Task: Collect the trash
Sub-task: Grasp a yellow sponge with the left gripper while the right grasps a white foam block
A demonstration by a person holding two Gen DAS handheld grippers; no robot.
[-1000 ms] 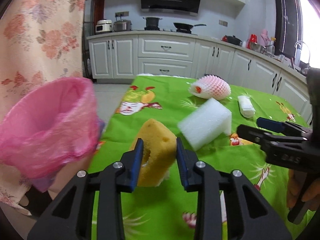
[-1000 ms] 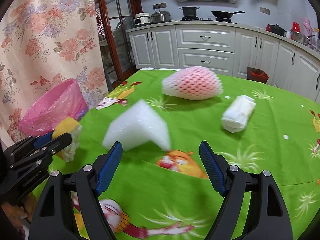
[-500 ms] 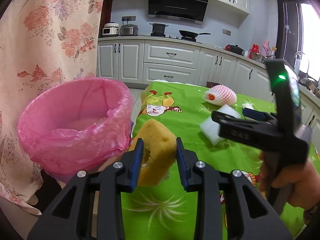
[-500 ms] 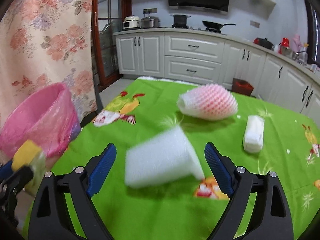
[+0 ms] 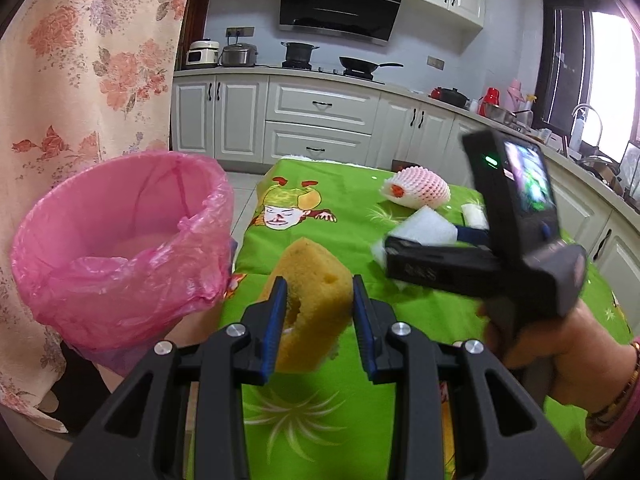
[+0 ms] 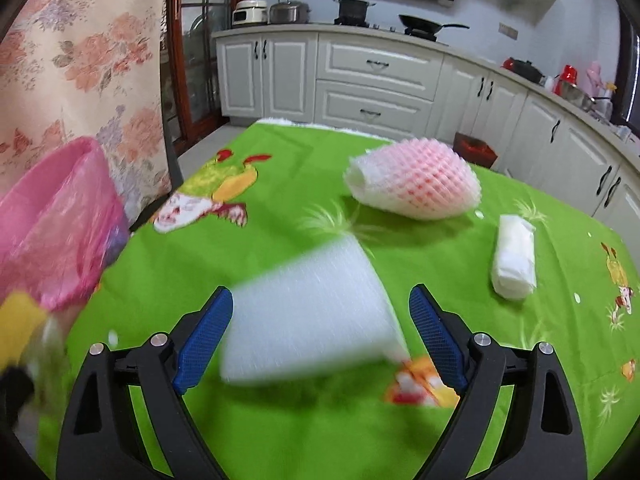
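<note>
My left gripper [image 5: 318, 312] is shut on a yellow sponge [image 5: 310, 304], held in the air just right of a bin lined with a pink bag [image 5: 120, 248]. In the right wrist view my right gripper [image 6: 320, 332] stands wide open over the green tablecloth [image 6: 280, 440], its blue pads either side of a white foam block [image 6: 316, 312] without pressing on it. The same block [image 5: 424, 232] shows behind the right gripper's body in the left wrist view. The pink bin [image 6: 52, 232] and the sponge [image 6: 20, 324] sit at the left edge of the right wrist view.
A pink-and-white foam fruit net [image 6: 416, 188] lies farther back on the table, and a small white wrapped roll [image 6: 514, 260] lies to the right. A floral curtain [image 5: 80, 80] hangs left of the bin. White kitchen cabinets [image 5: 320, 116] stand behind. A hand [image 5: 560, 340] holds the right gripper.
My right gripper has moved in over the white foam block, which now lies between its wider jaws. The left gripper has carried the sponge leftward, closer to the pink bin.
</note>
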